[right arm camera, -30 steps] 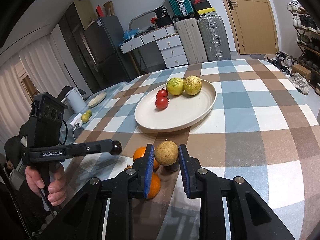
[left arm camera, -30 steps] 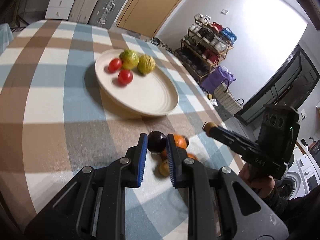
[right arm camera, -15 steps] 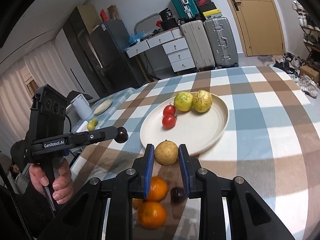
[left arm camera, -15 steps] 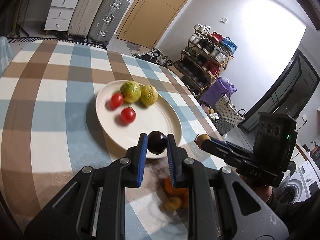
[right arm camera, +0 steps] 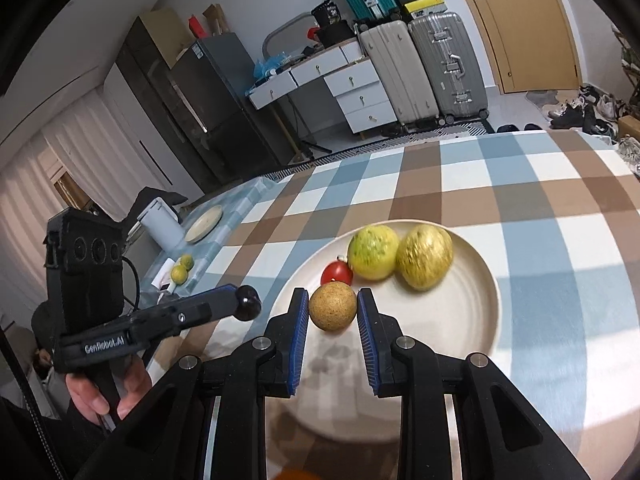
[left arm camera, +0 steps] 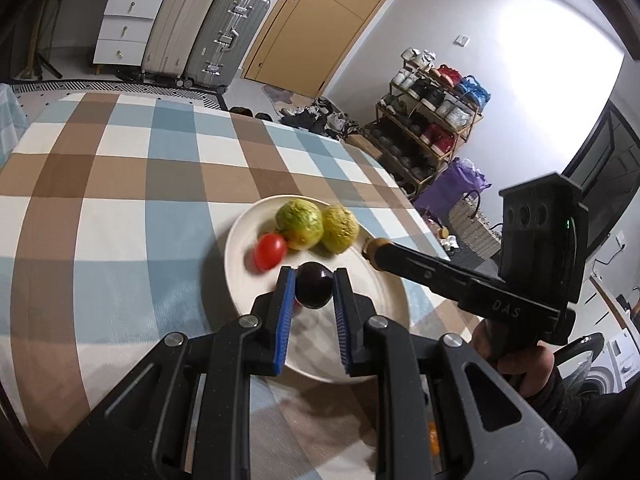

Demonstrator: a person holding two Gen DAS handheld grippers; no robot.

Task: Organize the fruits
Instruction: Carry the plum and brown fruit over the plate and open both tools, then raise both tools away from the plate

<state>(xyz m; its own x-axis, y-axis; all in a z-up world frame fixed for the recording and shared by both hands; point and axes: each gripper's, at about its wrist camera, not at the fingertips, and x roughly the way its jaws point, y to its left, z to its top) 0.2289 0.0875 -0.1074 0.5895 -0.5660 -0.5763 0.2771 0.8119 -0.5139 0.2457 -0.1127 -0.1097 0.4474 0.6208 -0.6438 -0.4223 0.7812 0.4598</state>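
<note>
Checked tablecloth [left arm camera: 100,184] covers table; cream plate [right arm camera: 476,308] rests on it.

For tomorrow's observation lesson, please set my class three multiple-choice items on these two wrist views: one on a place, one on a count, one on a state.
1. Where does the round cream ceramic plate stand?
A. on the checked blue, brown and white tablecloth
B. on the floor
C. on a suitcase

2. How many yellow-green round fruits lie on the plate?
A. none
B. two
C. five

3. What are the left tongs doing?
A. standing wide open and empty
B. clamping a spoon
C. shut on a small dark purple round fruit

Answers:
1 A, the checks surround the plate's rim.
2 B, a pair lies side by side at the far edge.
3 C, the blue pads press the dark fruit on both sides; the right tongs likewise grip a brown speckled round fruit.
</note>
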